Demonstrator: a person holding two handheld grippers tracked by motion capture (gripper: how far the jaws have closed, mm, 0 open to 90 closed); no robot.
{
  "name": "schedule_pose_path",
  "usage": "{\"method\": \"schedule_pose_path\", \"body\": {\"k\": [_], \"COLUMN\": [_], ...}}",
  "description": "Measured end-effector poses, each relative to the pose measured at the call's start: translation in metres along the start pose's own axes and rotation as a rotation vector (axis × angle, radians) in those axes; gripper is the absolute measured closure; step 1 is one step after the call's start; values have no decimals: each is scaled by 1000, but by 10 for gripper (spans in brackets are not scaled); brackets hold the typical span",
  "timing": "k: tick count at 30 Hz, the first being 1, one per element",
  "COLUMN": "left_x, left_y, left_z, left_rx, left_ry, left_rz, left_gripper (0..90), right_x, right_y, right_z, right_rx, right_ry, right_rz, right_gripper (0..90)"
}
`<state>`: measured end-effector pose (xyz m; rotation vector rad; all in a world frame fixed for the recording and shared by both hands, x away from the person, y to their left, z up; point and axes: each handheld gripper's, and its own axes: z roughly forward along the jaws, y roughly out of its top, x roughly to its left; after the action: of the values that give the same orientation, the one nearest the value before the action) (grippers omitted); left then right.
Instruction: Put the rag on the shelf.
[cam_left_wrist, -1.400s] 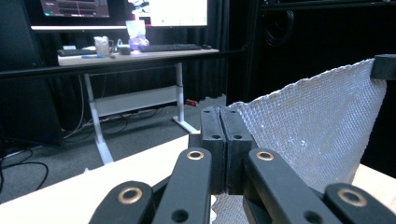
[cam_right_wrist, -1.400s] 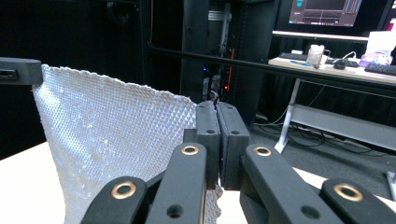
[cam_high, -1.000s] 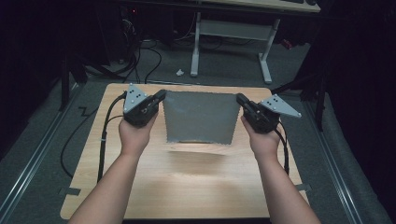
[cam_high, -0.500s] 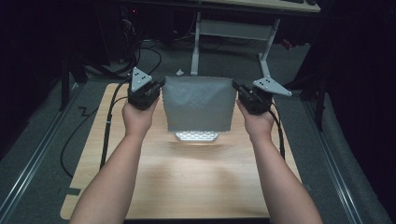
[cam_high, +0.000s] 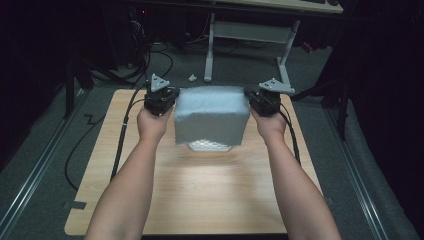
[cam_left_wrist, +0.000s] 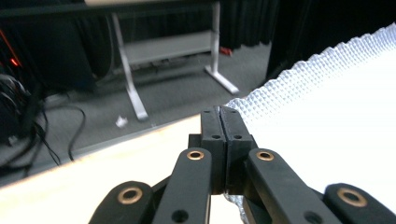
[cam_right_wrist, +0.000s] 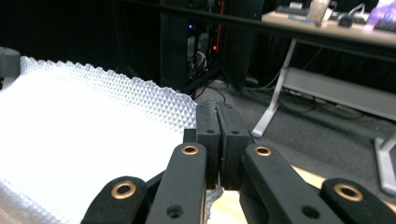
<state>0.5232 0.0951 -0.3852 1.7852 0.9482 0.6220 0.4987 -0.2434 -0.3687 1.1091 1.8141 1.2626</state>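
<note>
The left gripper (cam_high: 167, 98) has its jaws pressed together on the left upper corner of the waffle-textured cloth (cam_high: 212, 120); the right gripper (cam_high: 256, 99) is clamped likewise on the right upper corner; the left gripper view (cam_left_wrist: 219, 122) and the right gripper view (cam_right_wrist: 216, 122) show no gap at the jaws. The cloth hangs stretched between them above the far half of the wooden table (cam_high: 210, 200), its lower edge near the tabletop; the step in hand appears to be a spread or fold; the next move calls for level, matched travel and sustained clamping.
</note>
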Motion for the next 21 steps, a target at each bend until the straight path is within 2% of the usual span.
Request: {"method": "schedule_pose_path", "body": {"k": [3,6,10,16,18,21], "left_x": [-1,1,-3,-7,-10,-14], "left_y": [-9,-19,-34,-55,-60,-68], "left_z": [3,4,5,6,7,8], "left_rx": [21,40,65,81,92,95], "left_ry": [-12,-36,-61,-97,-110,-128], "left_rz": [0,-20,-26,-58,-52,-68], "left_gripper": [894,895,894,895,895,895], "right_x": [-2,-3,-4,-1,0,2], "right_y": [-9,-19,-32,-52,-59,-69], "right_z": [5,7,7,7,7,8], "right_rx": [29,52,69,99,103,115], "right_ry": [12,33,50,59,65,72], "right_rz": [28,32,37,41,56,64], "right_gripper": [897,897,897,897,897,897]}}
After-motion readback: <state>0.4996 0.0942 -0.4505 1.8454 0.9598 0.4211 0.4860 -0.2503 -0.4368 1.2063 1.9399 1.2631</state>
